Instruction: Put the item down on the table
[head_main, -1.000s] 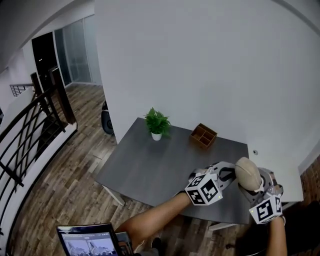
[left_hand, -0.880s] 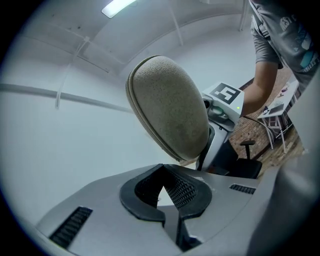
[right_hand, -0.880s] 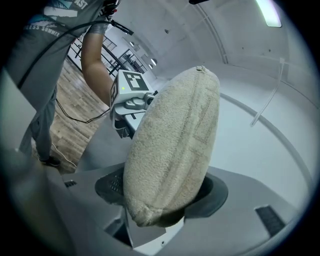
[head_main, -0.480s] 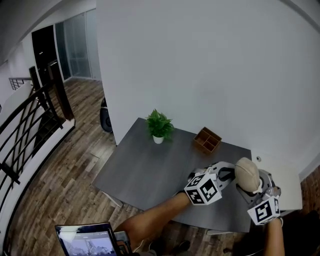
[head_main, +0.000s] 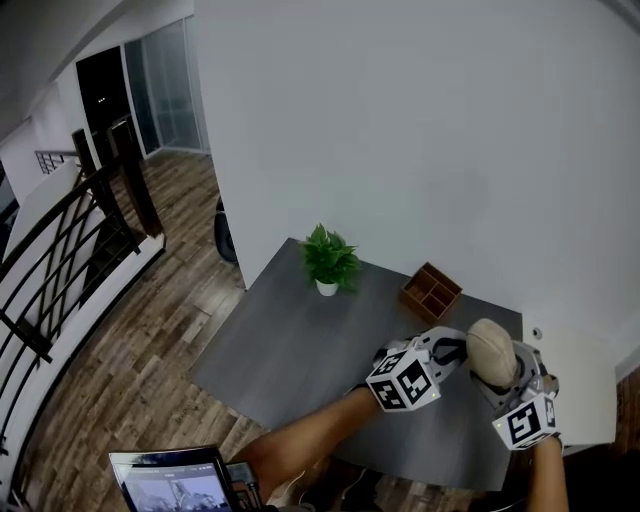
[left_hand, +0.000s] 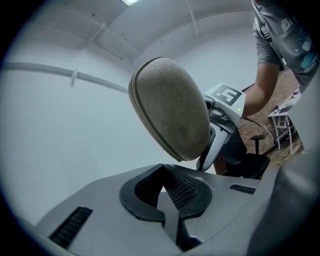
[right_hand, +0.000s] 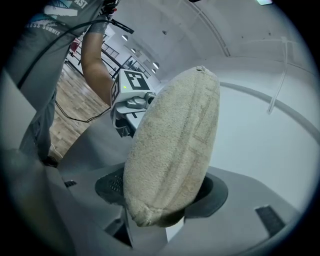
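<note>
A beige oval loofah pad (head_main: 491, 350) stands upright in my right gripper (head_main: 499, 374), which is shut on its lower end, above the near right part of the dark grey table (head_main: 300, 350). In the right gripper view the pad (right_hand: 172, 150) fills the space between the jaws of the right gripper (right_hand: 161, 202). My left gripper (head_main: 452, 347) hovers just left of the pad, pointing at it and apart from it. Its jaws are shut with nothing between them. From the left gripper (left_hand: 167, 192) the pad (left_hand: 170, 107) shows beyond the tips.
A small potted plant (head_main: 328, 262) and a wooden divided box (head_main: 431, 292) stand at the table's far edge by the white wall. A white surface (head_main: 585, 375) adjoins the table on the right. A dark railing (head_main: 60, 250) runs at left. A tablet screen (head_main: 175, 480) shows at the bottom.
The head view has swung a little, so the table sits lower and further right in the picture. Both grippers hold the same pose and the pad stays gripped.
</note>
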